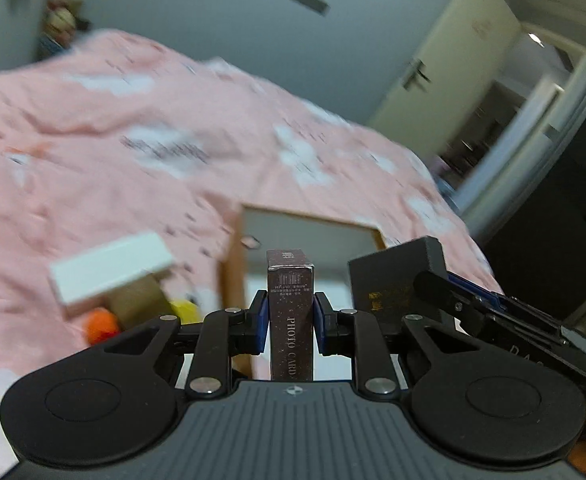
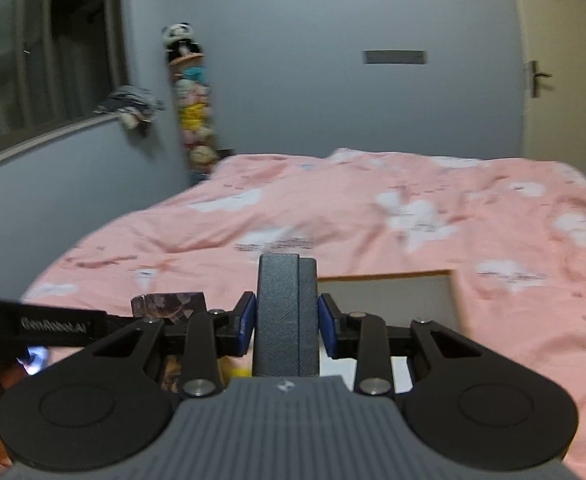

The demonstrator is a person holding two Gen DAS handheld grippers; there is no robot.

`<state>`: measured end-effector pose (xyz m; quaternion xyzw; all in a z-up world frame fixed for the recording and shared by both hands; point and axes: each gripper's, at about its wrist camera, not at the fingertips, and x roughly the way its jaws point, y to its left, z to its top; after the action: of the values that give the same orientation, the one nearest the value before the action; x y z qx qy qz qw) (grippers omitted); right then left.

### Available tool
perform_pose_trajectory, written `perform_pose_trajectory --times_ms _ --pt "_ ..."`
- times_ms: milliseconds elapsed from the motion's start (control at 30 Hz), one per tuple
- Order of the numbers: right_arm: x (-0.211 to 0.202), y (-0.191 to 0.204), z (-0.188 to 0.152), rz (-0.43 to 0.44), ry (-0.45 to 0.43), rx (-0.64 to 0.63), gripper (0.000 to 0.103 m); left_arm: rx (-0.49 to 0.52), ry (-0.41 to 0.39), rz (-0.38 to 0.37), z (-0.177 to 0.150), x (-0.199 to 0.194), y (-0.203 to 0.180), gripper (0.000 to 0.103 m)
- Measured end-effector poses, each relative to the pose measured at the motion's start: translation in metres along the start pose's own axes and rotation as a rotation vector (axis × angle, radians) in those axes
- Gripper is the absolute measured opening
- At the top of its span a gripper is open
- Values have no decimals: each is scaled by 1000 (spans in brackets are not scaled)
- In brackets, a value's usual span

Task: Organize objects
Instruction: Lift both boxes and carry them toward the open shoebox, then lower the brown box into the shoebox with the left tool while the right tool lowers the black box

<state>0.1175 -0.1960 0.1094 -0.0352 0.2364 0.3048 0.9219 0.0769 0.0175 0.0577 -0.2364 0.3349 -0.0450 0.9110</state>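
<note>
My left claw [image 1: 291,322] grips the photo card box [image 1: 291,320] above the tray [image 1: 313,232]; my right claw [image 2: 287,322] clamps the grey case [image 2: 285,316] near it, over the bed [image 2: 333,208].

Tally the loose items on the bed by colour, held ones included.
Dark: 2, the photo card box in the left tongs and the grey case in the right tongs
White: 1, a box
Orange: 1, a blurred item
Yellow: 1, a blurred item
Total: 5

Matt textured grey case [image 2: 286,316]; perhaps cloth bedspread [image 2: 373,216].
</note>
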Motion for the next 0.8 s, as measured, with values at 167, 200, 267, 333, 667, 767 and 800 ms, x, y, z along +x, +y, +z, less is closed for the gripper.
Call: perform_pose_trajectory --times_ms 167,200,267,333,667,767,800 --pt "-1 -34 -15 -120 79 81 35 -7 156 -112 -9 36 -16 25" --pt "1 -40 -19 -141 96 96 35 -7 184 -134 -11 42 -17 25" --pt "4 -48 -26 -159 122 112 35 12 241 -175 -16 54 -25 25" --pt "6 -54 -32 -170 146 118 35 8 293 -202 -21 67 -26 25" --pt "18 -60 -56 -181 227 121 35 -47 450 -177 -39 114 -22 25" --pt "25 -54 -61 -158 270 113 35 -21 484 -113 -42 119 -22 25" --pt "28 -52 -63 -149 284 109 35 -11 496 -91 -44 121 -21 25"
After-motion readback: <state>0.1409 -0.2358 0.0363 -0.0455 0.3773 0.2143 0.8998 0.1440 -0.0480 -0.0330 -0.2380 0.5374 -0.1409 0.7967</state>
